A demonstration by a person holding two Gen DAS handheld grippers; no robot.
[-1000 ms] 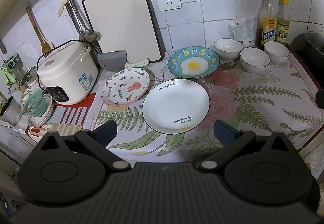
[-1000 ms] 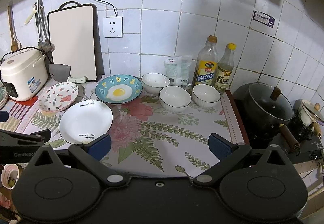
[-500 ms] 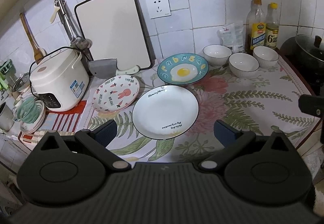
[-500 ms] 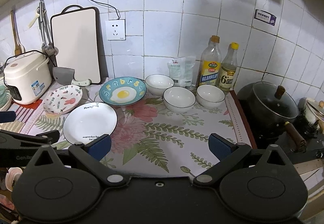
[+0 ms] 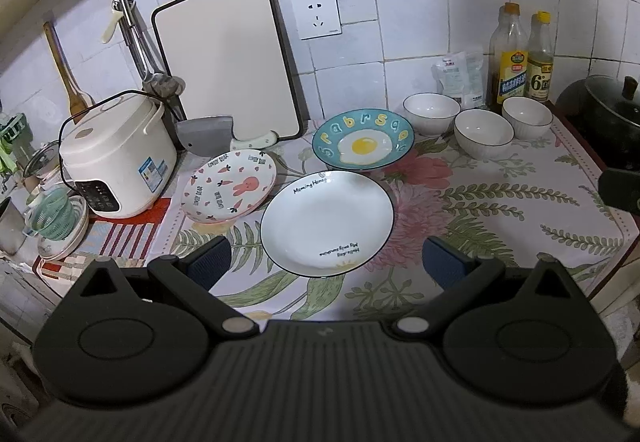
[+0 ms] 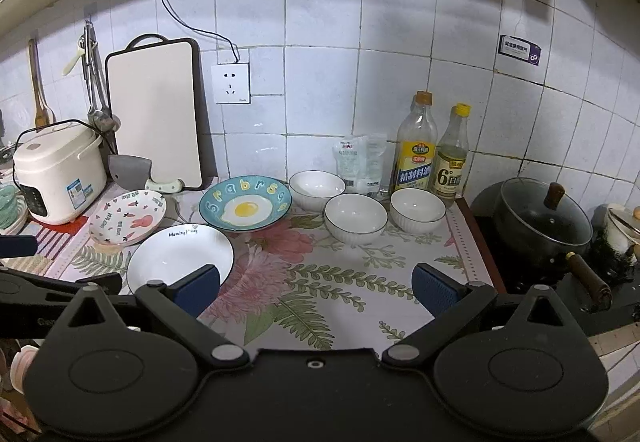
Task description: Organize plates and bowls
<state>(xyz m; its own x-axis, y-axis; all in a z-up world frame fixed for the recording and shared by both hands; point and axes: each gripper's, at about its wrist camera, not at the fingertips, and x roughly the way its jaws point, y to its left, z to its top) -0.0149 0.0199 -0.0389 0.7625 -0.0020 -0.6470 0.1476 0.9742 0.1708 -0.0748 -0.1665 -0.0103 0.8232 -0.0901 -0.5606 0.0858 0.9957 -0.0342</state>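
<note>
White-tiled kitchen wall behind a counter covered by a floral cloth (image 5: pixel 500 210). Left gripper (image 5: pixel 326 262): jaws spread wide, empty, above the near edge of the white plate (image 5: pixel 326 220) lettered "Morning Honey", not touching it. Right gripper (image 6: pixel 316 288): jaws likewise wide apart, empty, over bare cloth, its left pad overlapping the white plate's rim in view. Just beyond the white plate, rims close together: pink rabbit plate (image 5: pixel 229 187) at left, tilted up on its near side; teal fried-egg plate (image 5: pixel 363 144) behind, near the wall. Right of the teal plate: three white bowls (image 6: pixel 356 216) in a loose cluster, upright, separate, unstacked. Behind the bowls: two bottles (image 6: pixel 416 150) with yellow labels and a clear packet (image 6: pixel 360 162) against the tiles. Far left: white rice cooker (image 5: pixel 116 154); cutting board (image 5: pixel 228 62) leaning on the wall, cleaver (image 5: pixel 208 134) at its foot. Far right: dark lidded pot (image 6: pixel 542 220) on the stove.
</note>
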